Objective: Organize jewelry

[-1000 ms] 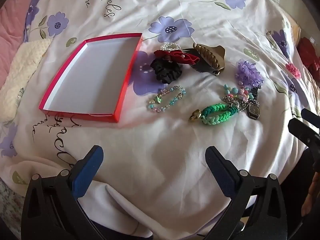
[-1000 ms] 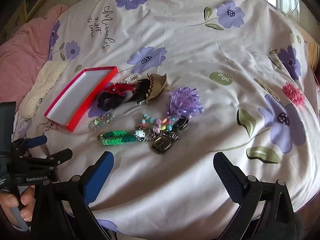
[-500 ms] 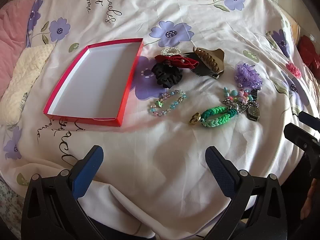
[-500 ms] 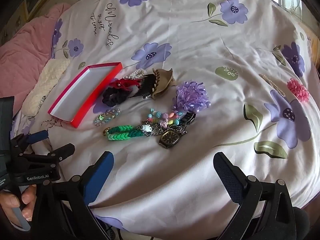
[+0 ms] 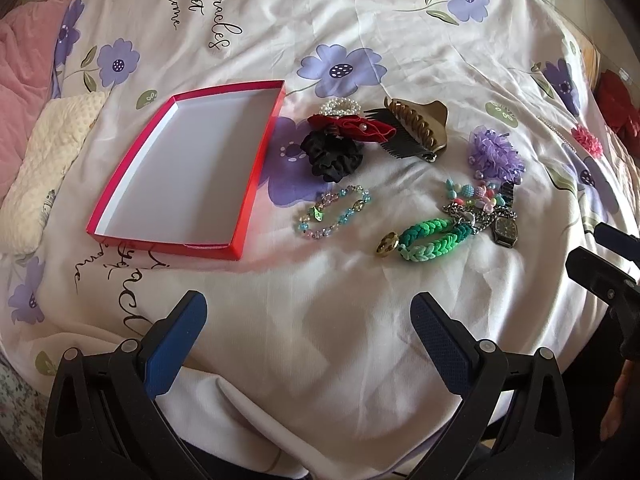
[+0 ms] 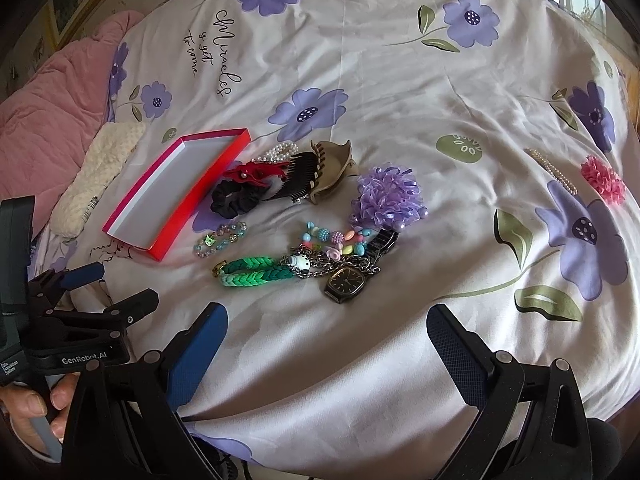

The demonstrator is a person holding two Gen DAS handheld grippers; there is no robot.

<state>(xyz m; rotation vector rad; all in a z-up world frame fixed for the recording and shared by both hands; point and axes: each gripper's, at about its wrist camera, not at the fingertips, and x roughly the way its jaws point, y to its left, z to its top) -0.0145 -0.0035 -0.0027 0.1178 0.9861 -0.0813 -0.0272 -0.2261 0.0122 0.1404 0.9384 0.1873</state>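
Observation:
An empty red box (image 5: 256, 168) (image 6: 188, 208) with a white inside lies on the flowered bedsheet. To its right is a heap of jewelry: a black scrunchie (image 5: 332, 156) (image 6: 234, 198), a red bow clip (image 5: 352, 126), a brown claw clip (image 5: 420, 128) (image 6: 332, 168), a beaded bracelet (image 5: 332, 212) (image 6: 220, 234), a green braided bracelet (image 5: 432, 236) (image 6: 252, 272), a wristwatch (image 5: 506, 232) (image 6: 346, 280) and a purple flower tie (image 5: 496, 156) (image 6: 386, 198). My left gripper (image 5: 308, 320) and right gripper (image 6: 326, 330) both hover open near the bed's front edge, short of the heap.
A pink blanket (image 6: 48, 128) and a cream fuzzy cloth (image 5: 44, 160) lie left of the box. A pearl clip (image 6: 554, 170) and a pink flower (image 6: 602, 180) rest far right. A hand (image 6: 32, 404) holds the left gripper's handle.
Both cameras have shifted slightly, so the box and the jewelry sit a little lower in view. Nothing on the bed has moved, and both grippers stay open.

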